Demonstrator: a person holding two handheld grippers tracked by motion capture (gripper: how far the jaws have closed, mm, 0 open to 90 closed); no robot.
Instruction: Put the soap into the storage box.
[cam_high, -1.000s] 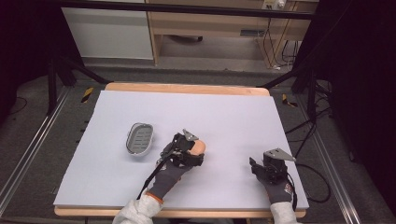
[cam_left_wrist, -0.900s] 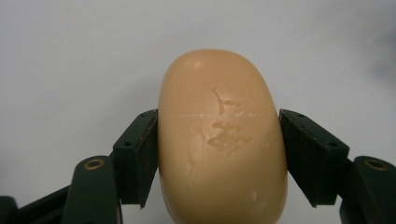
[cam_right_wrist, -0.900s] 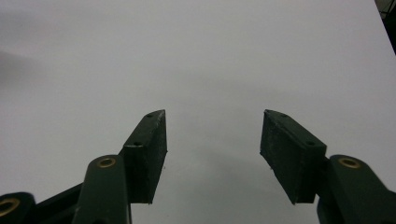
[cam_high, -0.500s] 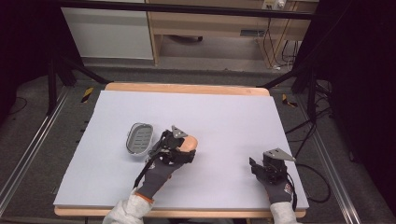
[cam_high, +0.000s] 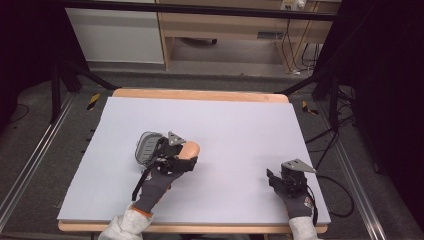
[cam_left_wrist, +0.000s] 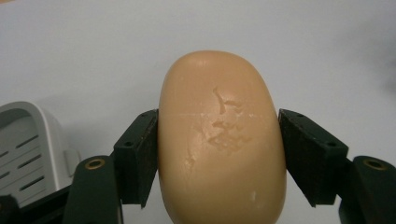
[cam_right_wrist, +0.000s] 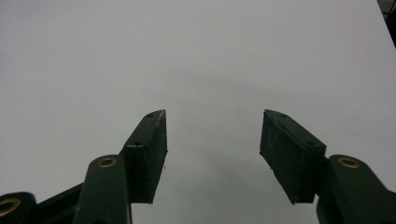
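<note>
Pale lavender sheeting covers the wooden table (cam_high: 210, 95), with dark floor and metal rails to either side. Toward the left lies a grey slotted soap dish (cam_high: 146, 148), its ribbed floor seen at the edge of the left gripper view, presumably the soap's destination. Just beside it, the left gripper (cam_high: 176, 156) pinches a tan oval bar of soap (cam_left_wrist: 219, 140) across its narrow width, both pads flat against its sides, likely so the slippery bar cannot twist. Well apart on the right, the right gripper (cam_right_wrist: 212, 156) rests low near the table's front edge, jaws spread and empty, seemingly parked out of the way.
</note>
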